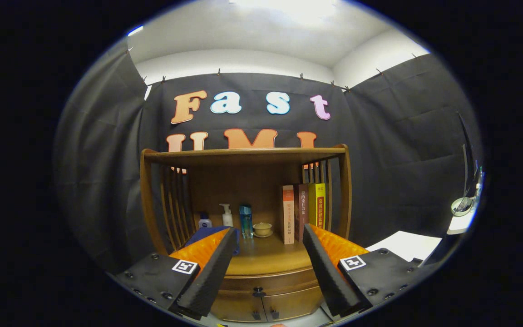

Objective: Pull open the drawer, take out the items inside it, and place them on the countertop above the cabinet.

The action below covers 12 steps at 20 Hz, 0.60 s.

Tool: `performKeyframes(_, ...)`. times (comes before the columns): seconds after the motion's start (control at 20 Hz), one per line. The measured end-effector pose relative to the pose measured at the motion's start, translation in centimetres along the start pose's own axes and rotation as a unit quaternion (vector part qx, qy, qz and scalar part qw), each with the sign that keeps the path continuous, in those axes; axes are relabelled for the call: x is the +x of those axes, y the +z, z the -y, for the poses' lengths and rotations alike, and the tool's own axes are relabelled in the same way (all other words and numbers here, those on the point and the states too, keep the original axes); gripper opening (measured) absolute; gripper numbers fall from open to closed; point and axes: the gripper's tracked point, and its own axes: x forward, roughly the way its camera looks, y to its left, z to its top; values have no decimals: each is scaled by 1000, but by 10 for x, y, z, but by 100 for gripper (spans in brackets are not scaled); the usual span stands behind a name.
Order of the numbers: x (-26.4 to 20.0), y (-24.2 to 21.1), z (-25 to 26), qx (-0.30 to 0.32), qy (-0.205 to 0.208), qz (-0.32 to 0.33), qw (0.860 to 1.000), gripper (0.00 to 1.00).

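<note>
The gripper (268, 250) is seen from behind its two fingers, which are spread wide apart with nothing held between them. Each finger (211, 272) is a black wedge with an orange ribbed outer face, and a small square black-and-white marker is fixed on the black block at its base. Between the fingers and just ahead of them a wooden cabinet (266, 272) is framed. Its curved front carries the drawer (268, 280), which is closed, with a small dark knob (259, 291) at the middle of its front. Below the drawer two small doors are seen side by side, each with a dark handle.

Above the drawer lies the countertop (268, 259), a smooth wooden surface that reaches back beyond the fingertips. At the back of it, from left to right, a small white bottle with a blue label (204, 221), a white pump bottle (227, 215), a tall blue bottle (245, 220) and a small lidded cup on a saucer (262, 229) are lined up. To the right of the cup a row of upright books (303, 211) is stood against the slatted side rail. A blue flat item (207, 234) is partly hidden behind the left finger. The countertop is roofed by a wooden shelf (243, 156) carried on curved, slatted side frames. Behind the cabinet black cloth is hung as the wall. Off to the right, well apart from the cabinet, a white surface (407, 245) is glimpsed.
</note>
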Motion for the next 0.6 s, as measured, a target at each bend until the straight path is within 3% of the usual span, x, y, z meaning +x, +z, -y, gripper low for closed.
performKeyframes(0.6, 11, -21, -4, 20, 14, -11, 1000, 98)
